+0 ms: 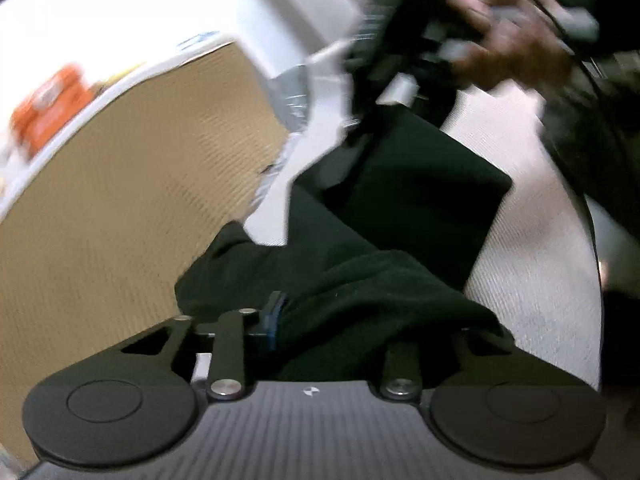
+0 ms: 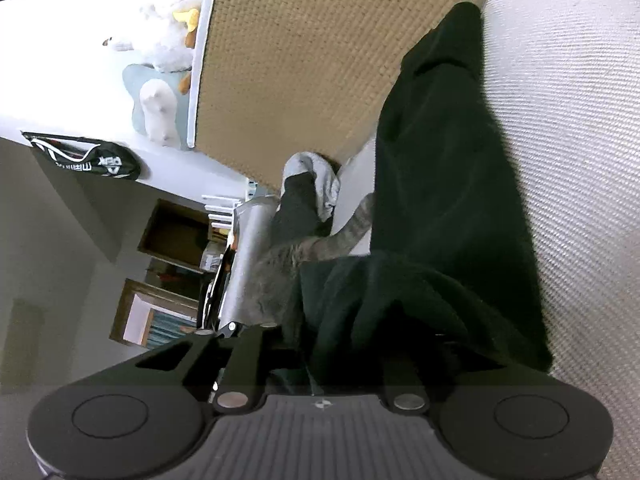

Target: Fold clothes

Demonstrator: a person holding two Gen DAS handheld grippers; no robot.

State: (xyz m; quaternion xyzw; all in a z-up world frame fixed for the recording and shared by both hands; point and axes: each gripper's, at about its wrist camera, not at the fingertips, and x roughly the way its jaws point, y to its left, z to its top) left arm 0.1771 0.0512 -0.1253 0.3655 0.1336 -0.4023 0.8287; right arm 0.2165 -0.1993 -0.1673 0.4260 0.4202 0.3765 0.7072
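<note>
On the white ribbed bed cover (image 1: 532, 248), dark garment (image 1: 400, 216) lies stretched between both claws. Left wrist view, left to right: orange object (image 1: 52, 108), blurred, far left; tan woven panel (image 1: 132, 184); then garment, folded square part lying flat mid-frame, bunched part at left claw (image 1: 340, 320). Cloth sits between its fingers; left finger (image 1: 272, 316) touches the fabric, right finger hidden under cloth. Jaws narrow; grip looks closed on garment. Upper right: a hand (image 1: 508, 48) with the other device, blurred.

Right wrist view, left to right: white plush toys (image 2: 164, 40), black bag (image 2: 88, 156), shelves (image 2: 172, 236), tan panel (image 2: 304, 60), grey sock-like item (image 2: 324, 184), garment (image 2: 440, 184) running up along bed cover (image 2: 560, 120). Cloth bunches over right claw (image 2: 352, 344); fingertips covered, so cannot tell whether pinching or loose.
</note>
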